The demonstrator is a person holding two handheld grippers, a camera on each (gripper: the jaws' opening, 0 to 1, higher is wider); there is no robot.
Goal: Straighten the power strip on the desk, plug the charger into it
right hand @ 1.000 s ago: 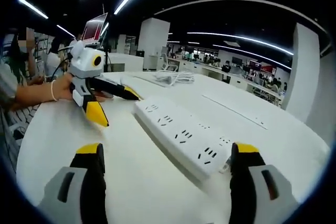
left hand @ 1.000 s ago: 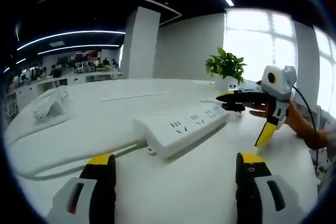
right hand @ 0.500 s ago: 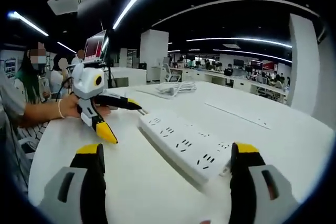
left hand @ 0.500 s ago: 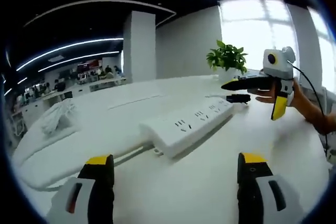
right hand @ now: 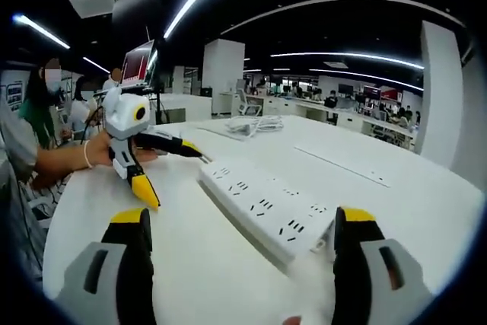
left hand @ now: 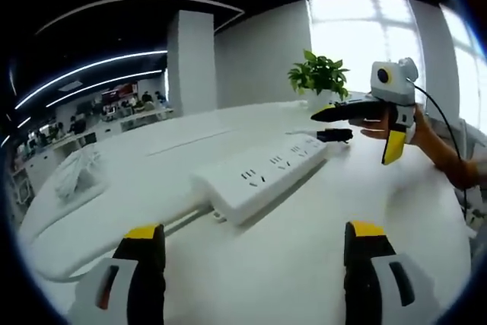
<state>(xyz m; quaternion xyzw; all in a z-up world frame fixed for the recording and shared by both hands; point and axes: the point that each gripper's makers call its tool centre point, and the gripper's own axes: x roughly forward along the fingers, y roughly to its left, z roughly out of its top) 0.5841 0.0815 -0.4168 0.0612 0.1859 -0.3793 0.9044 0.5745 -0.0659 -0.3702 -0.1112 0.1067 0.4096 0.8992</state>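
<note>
A long white power strip (left hand: 259, 176) lies flat on the white desk (left hand: 304, 256), well in from its edges, sockets facing up, its white cable leaving one end. A small black charger (left hand: 335, 135) lies just beside its far end.

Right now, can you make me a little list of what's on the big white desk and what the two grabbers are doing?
Desk: white, rounded
Power strip: white, lying flat and slanted across the desk, nothing plugged in
Small dark object: at the strip's far end, maybe the charger; too small to tell
Plant: green, behind the strip
White cable bundle: far left
Left gripper: fingers apart, empty, aimed at the strip
Right gripper: fingers apart, empty, aimed at the strip
</note>
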